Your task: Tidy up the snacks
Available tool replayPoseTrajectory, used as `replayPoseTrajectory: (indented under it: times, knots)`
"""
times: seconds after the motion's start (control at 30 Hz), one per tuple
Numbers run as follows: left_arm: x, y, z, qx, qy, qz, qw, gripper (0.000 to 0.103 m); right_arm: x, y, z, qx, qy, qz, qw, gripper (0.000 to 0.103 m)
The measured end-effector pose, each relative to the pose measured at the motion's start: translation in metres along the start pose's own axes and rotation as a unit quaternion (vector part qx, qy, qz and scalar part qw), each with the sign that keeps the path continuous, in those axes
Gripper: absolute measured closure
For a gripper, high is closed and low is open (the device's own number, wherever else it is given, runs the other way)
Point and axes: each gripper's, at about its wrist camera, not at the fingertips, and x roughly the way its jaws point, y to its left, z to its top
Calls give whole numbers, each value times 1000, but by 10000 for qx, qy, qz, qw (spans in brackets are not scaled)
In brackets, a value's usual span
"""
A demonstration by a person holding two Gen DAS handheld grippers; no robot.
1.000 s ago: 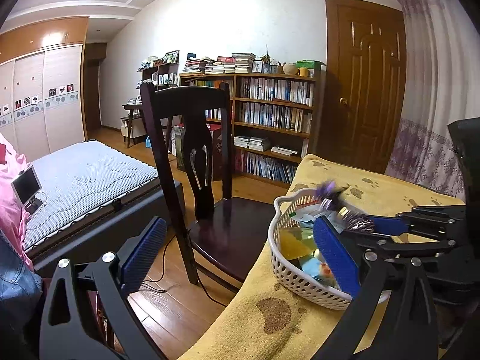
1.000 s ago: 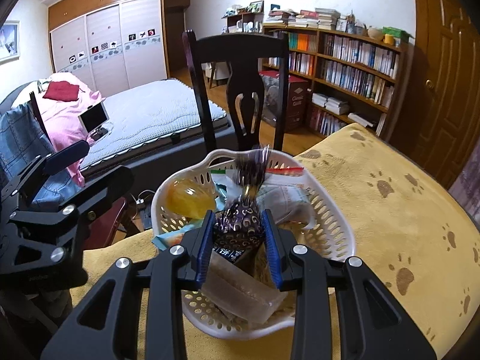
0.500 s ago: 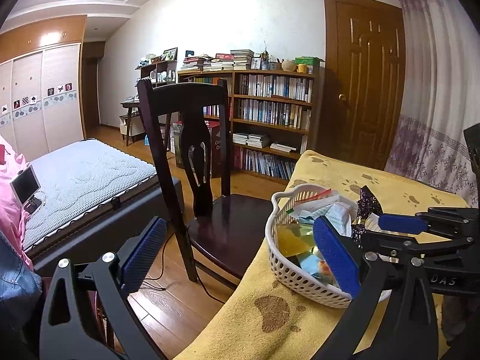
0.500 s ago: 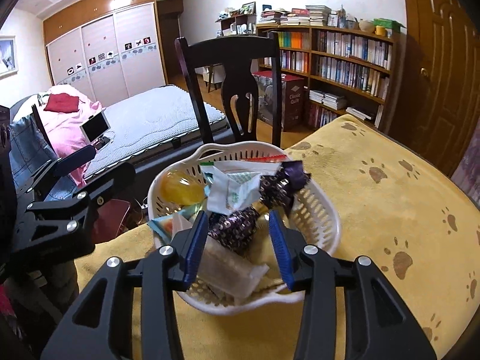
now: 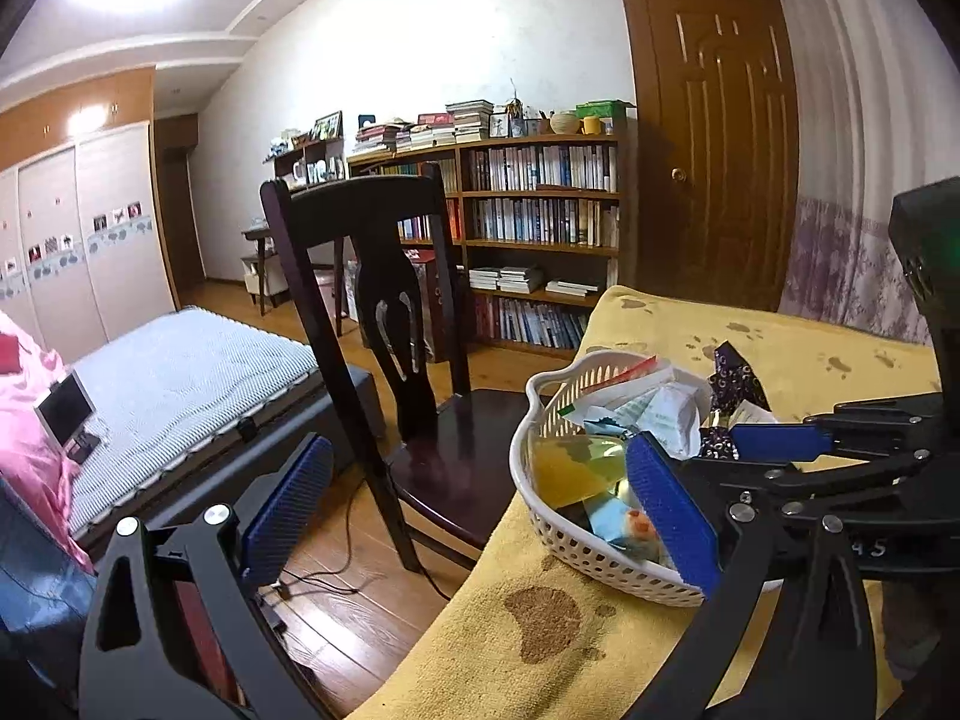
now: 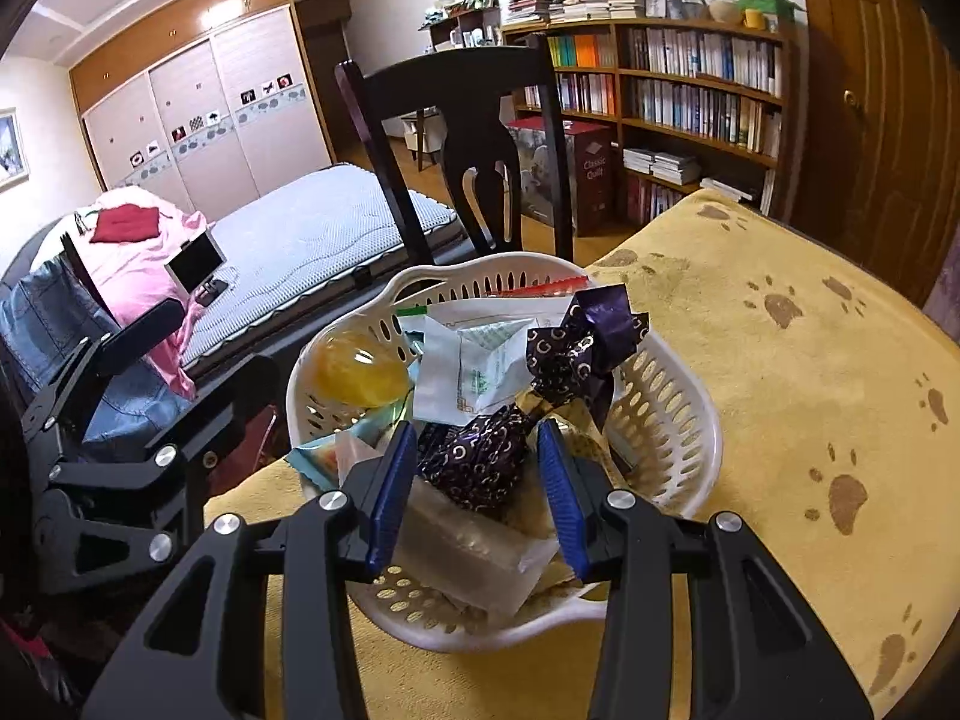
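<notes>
A white slotted basket [image 6: 678, 396] stands on the yellow paw-print cloth [image 6: 810, 420], filled with several wrapped snacks. A purple gold-patterned snack [image 6: 474, 462] lies on top of the pile, its twisted end up. My right gripper [image 6: 477, 495] is open over the basket's near side, its blue pads on either side of that snack without squeezing it. A yellow packet [image 6: 360, 369], a white-green sachet [image 6: 474, 372] and a clear-wrapped bar [image 6: 474, 546] lie around it. My left gripper [image 5: 480, 510] is open and holds nothing, left of the basket [image 5: 576, 546] off the table's edge.
A dark wooden chair [image 5: 384, 300] stands against the table's left edge, just behind the basket. Beyond it are a bed [image 5: 180, 372], a bookshelf [image 5: 540, 210] and a brown door [image 5: 714, 138]. Bare cloth stretches to the right of the basket.
My right gripper has opened and let go of the purple snack, which now lies in the basket. The left gripper has barely moved.
</notes>
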Motion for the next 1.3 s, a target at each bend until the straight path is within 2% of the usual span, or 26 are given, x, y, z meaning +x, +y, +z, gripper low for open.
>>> replayPoseTrajectory:
  times: [0.17, 0.33, 0.57, 0.83, 1.03, 1.1, 1.3]
  knots:
    - [-2, -7, 0, 136, -13, -13, 9999, 3, -21, -9, -6, 135, -217, -85, 9996, 60]
    - [-6, -15, -1, 262, -32, -21, 9996, 3, -45, -16, -24, 190, -451, -410, 9980, 53]
    - [-11, -29, -2, 501, -84, -22, 9987, 3, -63, -20, -52, 292, -461, -727, 9959, 52]
    - [-17, -42, 1, 630, -148, -23, 9979, 3, -86, -13, -71, 260, -649, -946, 9931, 44]
    - [-28, -53, -1, 784, -219, -61, 9967, 3, -96, -4, -80, 92, -712, -1075, 9916, 29]
    - [-34, -56, -4, 854, -269, -36, 9960, 3, -98, -4, -82, 136, -716, -1030, 9920, 18]
    - [-39, -61, -2, 950, -337, 20, 9949, 3, -96, -5, -84, 213, -679, -1122, 9911, 8]
